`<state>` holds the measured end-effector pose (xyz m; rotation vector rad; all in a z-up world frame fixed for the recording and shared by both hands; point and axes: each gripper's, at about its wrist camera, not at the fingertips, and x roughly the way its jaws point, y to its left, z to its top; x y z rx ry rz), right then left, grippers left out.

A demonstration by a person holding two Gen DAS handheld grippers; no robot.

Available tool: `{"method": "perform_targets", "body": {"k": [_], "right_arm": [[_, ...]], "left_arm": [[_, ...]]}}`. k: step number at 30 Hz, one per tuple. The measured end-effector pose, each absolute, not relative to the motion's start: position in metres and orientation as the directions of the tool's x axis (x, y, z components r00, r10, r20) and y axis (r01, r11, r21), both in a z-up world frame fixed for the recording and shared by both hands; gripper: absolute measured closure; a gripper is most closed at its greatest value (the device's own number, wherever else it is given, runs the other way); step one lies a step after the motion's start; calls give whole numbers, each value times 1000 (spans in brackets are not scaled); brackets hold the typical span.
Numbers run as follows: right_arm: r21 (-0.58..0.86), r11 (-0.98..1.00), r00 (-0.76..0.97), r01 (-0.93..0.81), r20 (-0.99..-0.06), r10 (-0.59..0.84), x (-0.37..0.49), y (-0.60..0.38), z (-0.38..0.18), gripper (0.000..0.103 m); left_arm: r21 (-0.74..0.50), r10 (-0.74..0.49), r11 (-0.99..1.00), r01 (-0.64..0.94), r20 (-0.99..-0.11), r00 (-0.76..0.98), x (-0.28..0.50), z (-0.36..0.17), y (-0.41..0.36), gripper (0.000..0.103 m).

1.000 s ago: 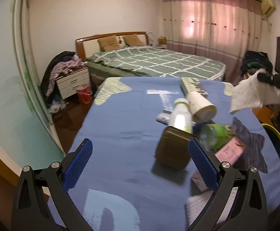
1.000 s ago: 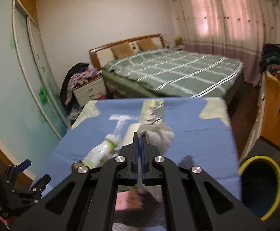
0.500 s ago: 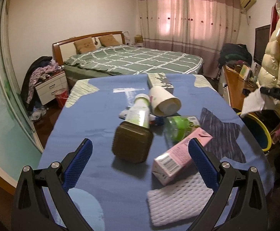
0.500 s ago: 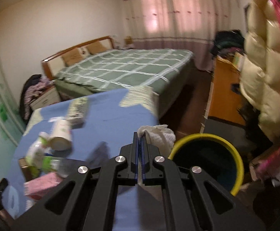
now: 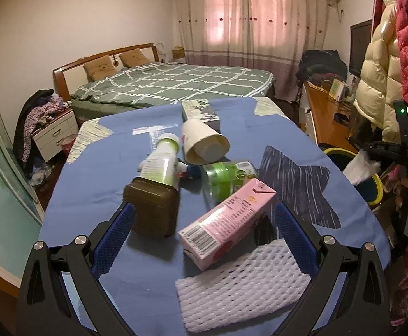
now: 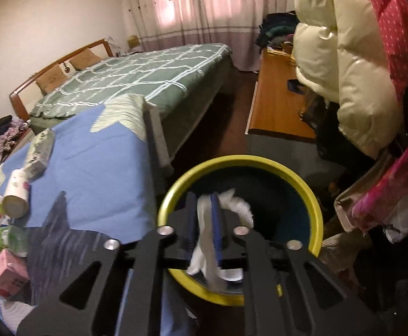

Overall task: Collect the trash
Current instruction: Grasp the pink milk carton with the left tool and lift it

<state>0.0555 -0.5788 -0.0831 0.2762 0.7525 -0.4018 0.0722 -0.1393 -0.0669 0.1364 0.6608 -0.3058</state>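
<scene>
My right gripper (image 6: 204, 204) hangs over the yellow-rimmed bin (image 6: 313, 204) beside the table. Its jaws stand slightly apart with the white tissue (image 6: 206, 240) still between them and drooping into the bin. In the left wrist view the tissue (image 5: 358, 168) shows at the far right above the bin (image 5: 377, 193). My left gripper (image 5: 204, 224) is open and empty above the blue table (image 5: 92, 173), with a brown box (image 5: 152, 207) and a pink carton (image 5: 229, 218) between its fingers' line of sight.
On the table lie a white-green bottle (image 5: 160, 162), a paper cup (image 5: 204, 145), a green bottle (image 5: 226, 173), a patterned box (image 5: 201, 112) and white foam netting (image 5: 243, 282). A bed (image 5: 176, 84) stands behind; a wooden desk (image 5: 327, 112) and hanging coats (image 5: 383, 56) at right.
My right gripper carried the tissue from above the table to over the bin and its jaws have parted slightly. My left gripper moved right, toward the brown box and pink carton.
</scene>
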Motion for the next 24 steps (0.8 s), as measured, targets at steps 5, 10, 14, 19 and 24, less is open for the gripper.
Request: {"method": "perform_targets", "body": {"k": [5, 10, 14, 19, 24], "right_arm": [[98, 881, 653, 463, -709, -264, 54, -582, -86, 76], [113, 882, 660, 458, -708, -252, 51, -581, -86, 75], [123, 885, 664, 449, -708, -239, 49, -578, -88, 74], [133, 887, 668, 441, -709, -226, 50, -576, -89, 73], [134, 891, 671, 434, -708, -220, 51, -573, -88, 73]], "left_arm": [[35, -249, 936, 351, -639, 728, 74, -74, -144, 5], [28, -239, 938, 345, -667, 706, 83, -85, -141, 5], [19, -232, 941, 338, -689, 686, 91, -95, -135, 5], [20, -234, 935, 353, -713, 661, 104, -108, -133, 5], [19, -234, 929, 370, -744, 626, 119, -123, -134, 5]]}}
